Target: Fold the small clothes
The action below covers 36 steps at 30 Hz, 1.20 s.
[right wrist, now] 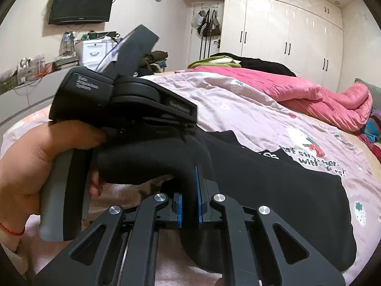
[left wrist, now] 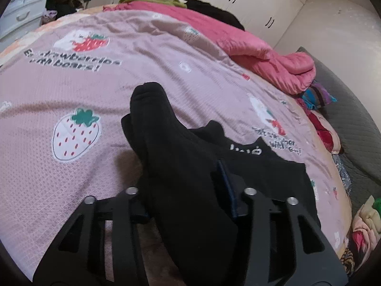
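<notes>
Right gripper [right wrist: 189,197]: blue pads pressed together on a black sock [right wrist: 152,162], pinching it at one end. The sock bends up and left from the pads and runs into the left gripper [right wrist: 188,128], which a hand [right wrist: 31,162] holds by its grey trigger grip.

Left gripper in its own view [left wrist: 188,190]: jaws partly closed with black socks [left wrist: 152,119] between them. One blue pad edge shows pressed against the cloth; the other pad is hidden behind it. Reads as a pinch on the socks. Two toe ends stick out past the jaws, one over the other, lifted off the bed.

So the pair is stretched between both grippers, held above the sheet [left wrist: 71,90], not lying flat.

Under and right of the socks, a black garment [right wrist: 297,190] with white lettering lies spread on the sheet. It looks unfolded, though I cannot tell its shape fully.

Progress, my read: early. Socks are picked up and seemingly stacked together, but no fold is visible yet. No finished folded item is visible near the grippers. Left to do: fold the sock pair and set it down, then the black garment. The pink quilt [left wrist: 273,54] and clothes pile [right wrist: 219,60] at the far side look like background.
</notes>
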Tool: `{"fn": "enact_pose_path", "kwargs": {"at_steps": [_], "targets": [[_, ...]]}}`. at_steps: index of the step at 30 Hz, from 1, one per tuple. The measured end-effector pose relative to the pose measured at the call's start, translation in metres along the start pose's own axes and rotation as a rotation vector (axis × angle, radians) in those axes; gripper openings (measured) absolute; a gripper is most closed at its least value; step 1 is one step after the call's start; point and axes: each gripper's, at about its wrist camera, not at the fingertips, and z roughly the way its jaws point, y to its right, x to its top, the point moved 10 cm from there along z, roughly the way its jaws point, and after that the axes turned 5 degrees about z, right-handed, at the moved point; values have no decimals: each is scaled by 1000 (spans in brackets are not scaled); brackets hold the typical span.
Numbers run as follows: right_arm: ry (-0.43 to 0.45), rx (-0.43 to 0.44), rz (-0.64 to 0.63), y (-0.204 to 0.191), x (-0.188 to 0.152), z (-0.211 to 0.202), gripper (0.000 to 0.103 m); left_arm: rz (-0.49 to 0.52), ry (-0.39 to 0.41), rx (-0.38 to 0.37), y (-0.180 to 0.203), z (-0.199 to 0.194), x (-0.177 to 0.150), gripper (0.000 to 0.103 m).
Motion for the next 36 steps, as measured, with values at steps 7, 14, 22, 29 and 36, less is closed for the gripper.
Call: {"fn": "enact_pose_path", "kwargs": {"at_steps": [7, 14, 22, 29, 36], "targets": [[42, -23, 23, 8, -4, -17, 7, 31, 40, -29, 17, -13, 7, 21], [62, -32, 76, 22, -2, -30, 7, 57, 77, -70, 43, -27, 13, 20], [85, -48, 138, 40, 0, -46, 7, 55, 102, -110, 75, -34, 20, 20], [82, -50, 269, 77, -7, -61, 7, 116, 80, -125, 129, -22, 24, 20], [58, -75, 391, 123, -24, -71, 7, 167, 4, -141, 180, 7, 15, 20]]}}
